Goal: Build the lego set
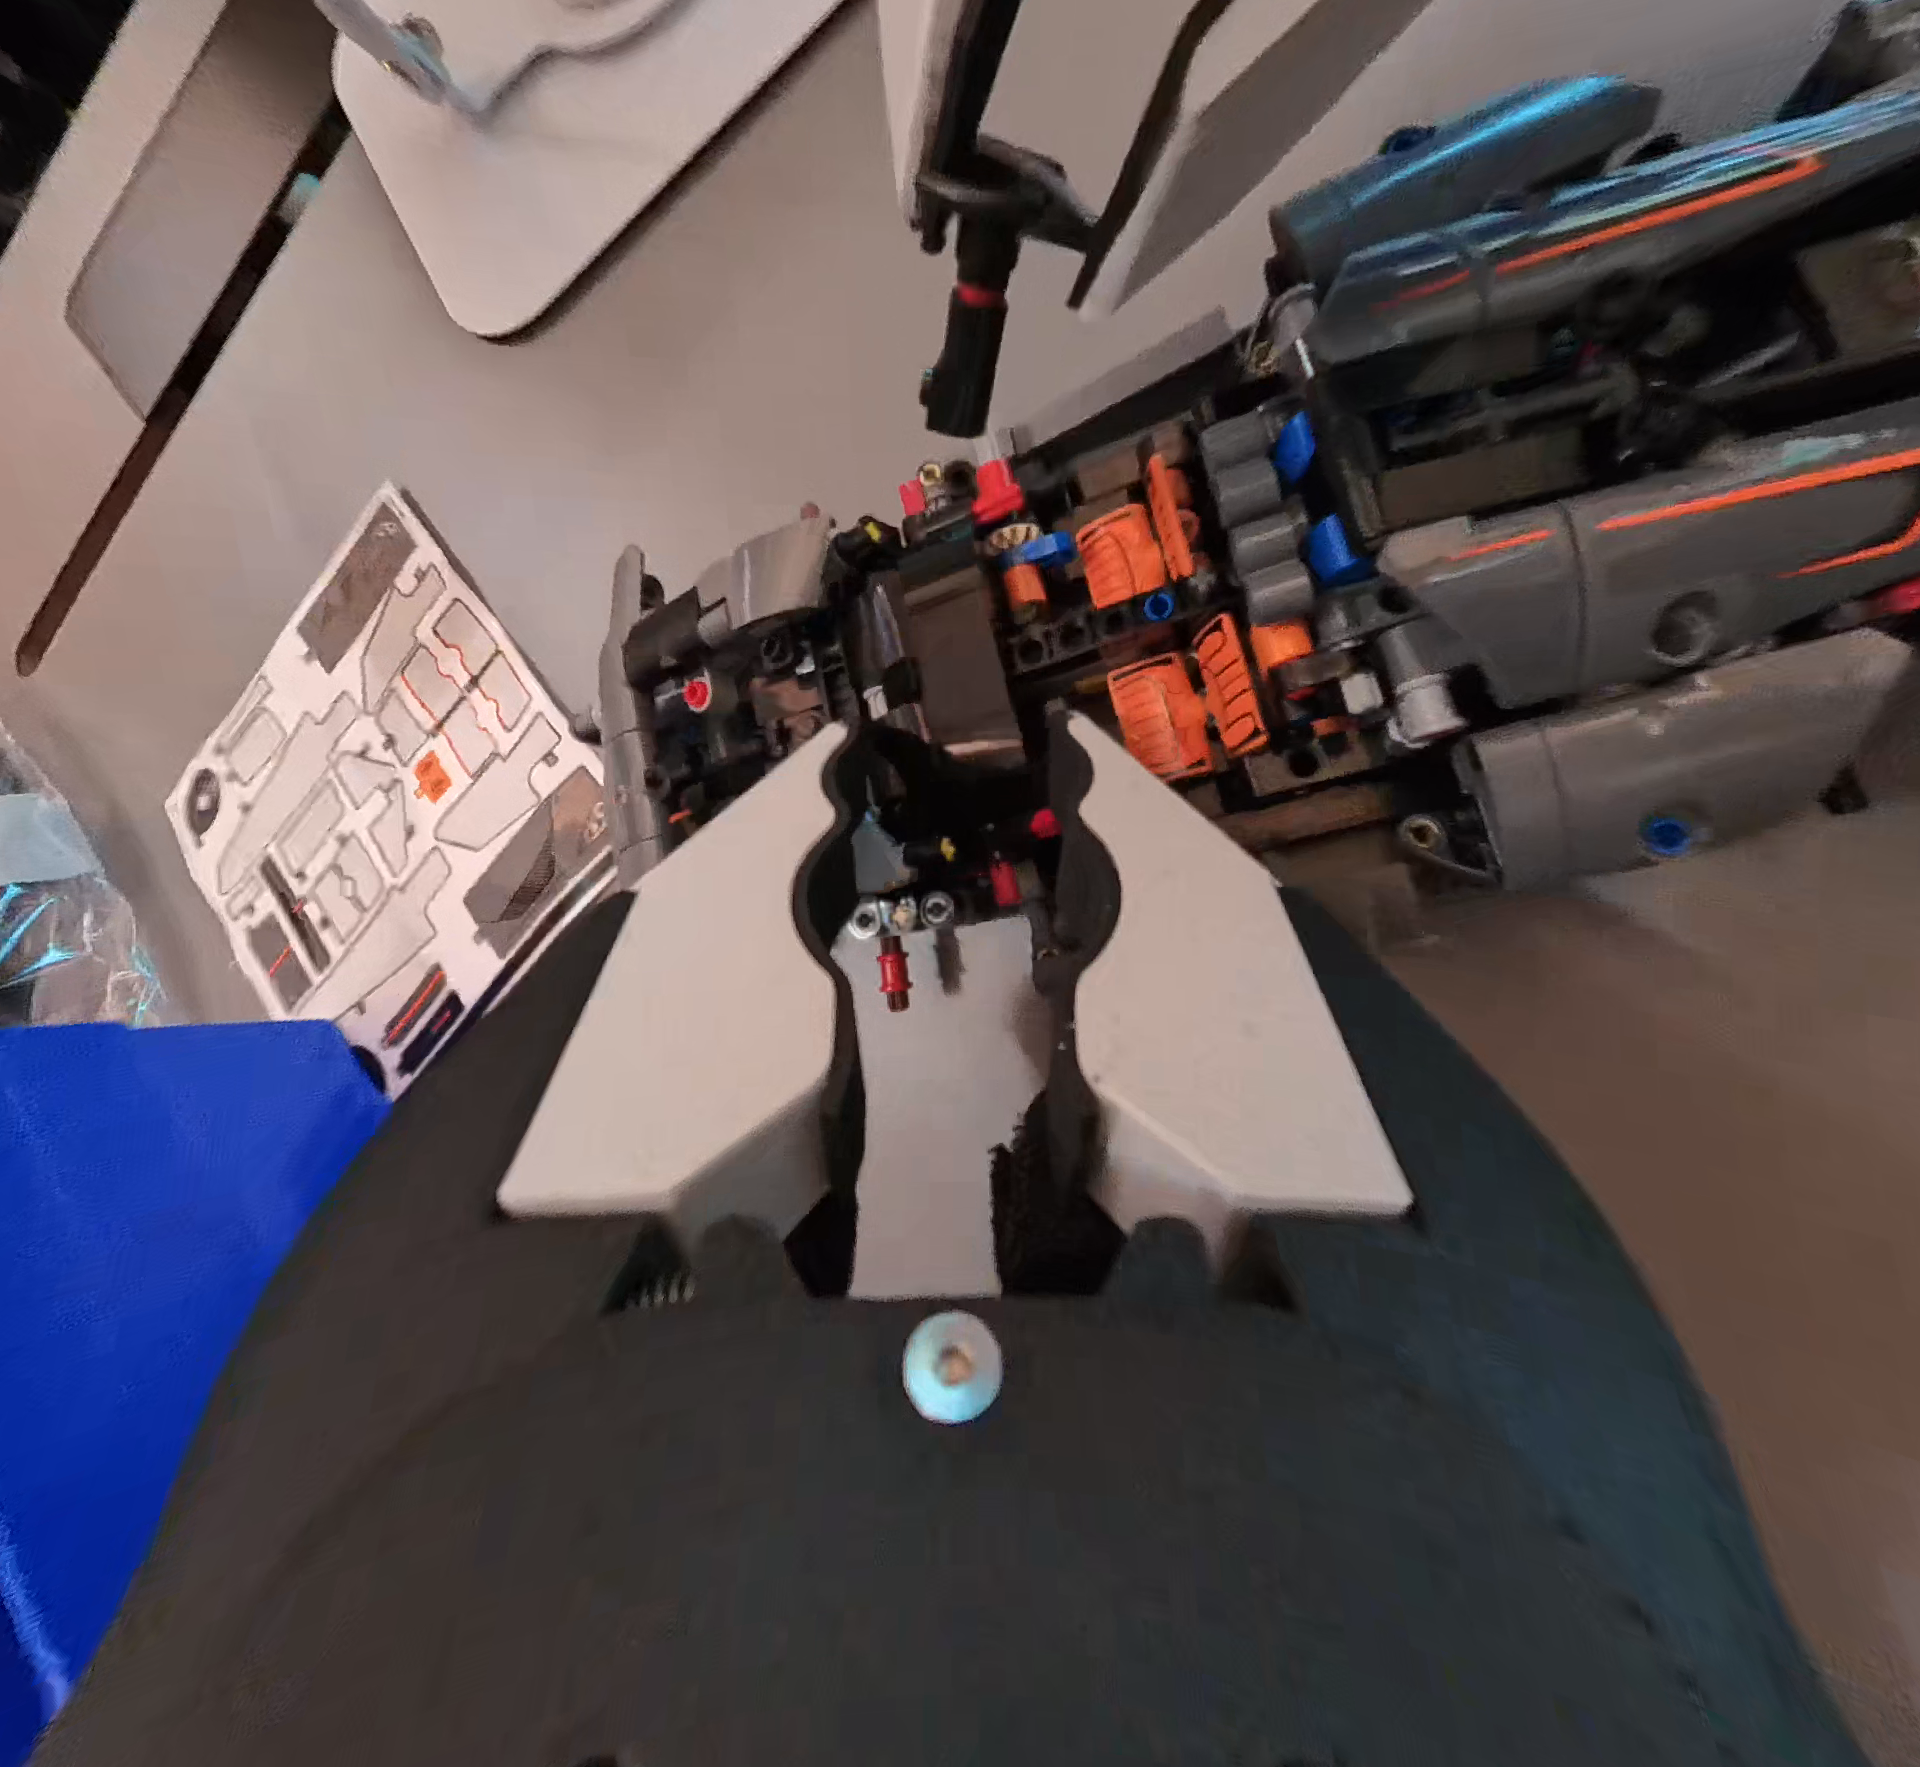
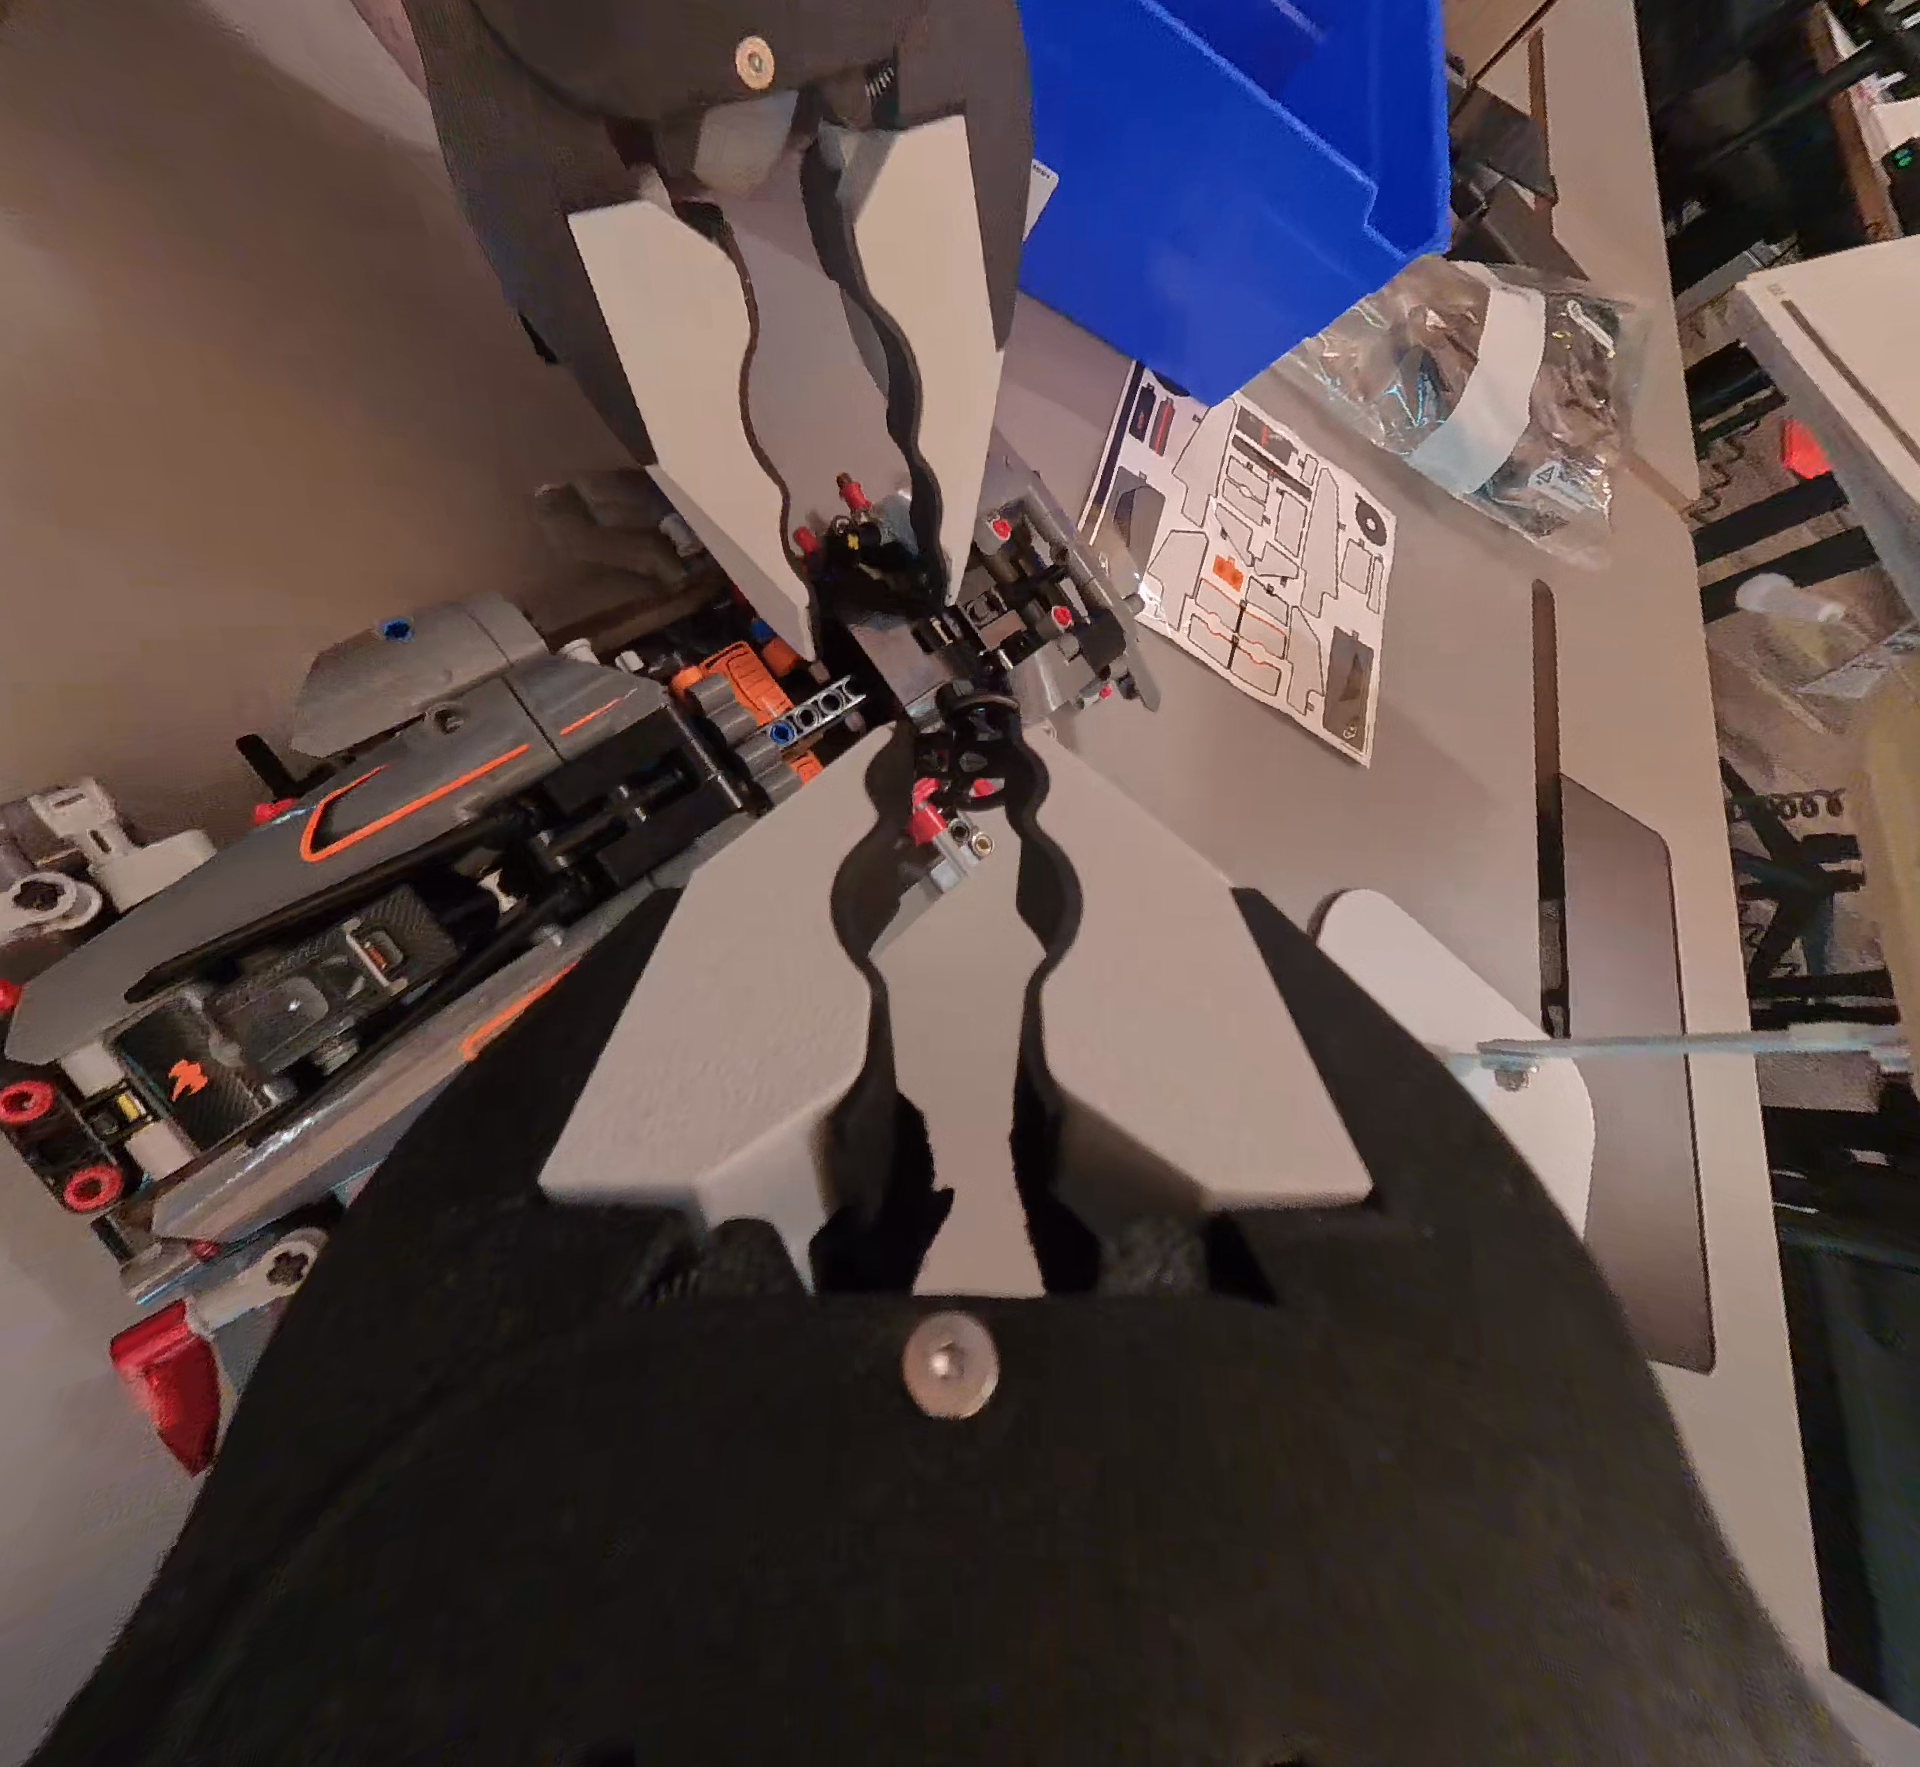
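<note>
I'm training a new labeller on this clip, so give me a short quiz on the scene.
1. True or false: the sticker sheet lies flat on the table, outside the blue bin.
2. What does the right hand-held gripper hold? A) a black part with a red band; B) the sticker sheet; C) a plastic bag.
3. Fill in: the stripes on the toy car's grey panels are ___.

Key: 1 true; 2 A; 3 orange.
</note>
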`<state>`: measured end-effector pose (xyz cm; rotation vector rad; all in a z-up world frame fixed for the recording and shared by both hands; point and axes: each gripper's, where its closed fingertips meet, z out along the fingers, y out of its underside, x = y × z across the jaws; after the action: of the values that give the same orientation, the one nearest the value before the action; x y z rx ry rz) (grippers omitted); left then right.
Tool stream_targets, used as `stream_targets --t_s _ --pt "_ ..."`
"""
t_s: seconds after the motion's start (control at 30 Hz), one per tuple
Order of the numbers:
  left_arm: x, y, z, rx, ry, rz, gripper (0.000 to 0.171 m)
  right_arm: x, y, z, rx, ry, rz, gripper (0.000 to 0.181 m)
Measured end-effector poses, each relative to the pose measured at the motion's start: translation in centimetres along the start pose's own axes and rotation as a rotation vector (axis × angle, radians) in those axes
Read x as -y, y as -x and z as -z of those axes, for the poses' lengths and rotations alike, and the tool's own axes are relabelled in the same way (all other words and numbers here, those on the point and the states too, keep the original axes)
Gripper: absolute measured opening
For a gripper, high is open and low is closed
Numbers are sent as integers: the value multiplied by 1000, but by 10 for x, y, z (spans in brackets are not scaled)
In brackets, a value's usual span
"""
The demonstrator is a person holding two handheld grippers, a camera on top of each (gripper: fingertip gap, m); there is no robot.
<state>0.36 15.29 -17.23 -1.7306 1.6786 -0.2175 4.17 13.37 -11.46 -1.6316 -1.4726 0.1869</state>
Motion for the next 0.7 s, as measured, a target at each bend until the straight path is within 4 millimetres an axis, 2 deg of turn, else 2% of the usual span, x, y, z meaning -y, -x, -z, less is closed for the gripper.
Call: stream_targets --t_s 0.03,0.27,0.7 --pt "1 2 0 23 14 -7 28 -1 1 1 -6 2 4 14" --pt "2 1 1 143 56 -71 20 1 3 4 -30 -33 18 15" --pt "6 0 3 25 2 98 13 -2 3 7 -21 -45 13 15"
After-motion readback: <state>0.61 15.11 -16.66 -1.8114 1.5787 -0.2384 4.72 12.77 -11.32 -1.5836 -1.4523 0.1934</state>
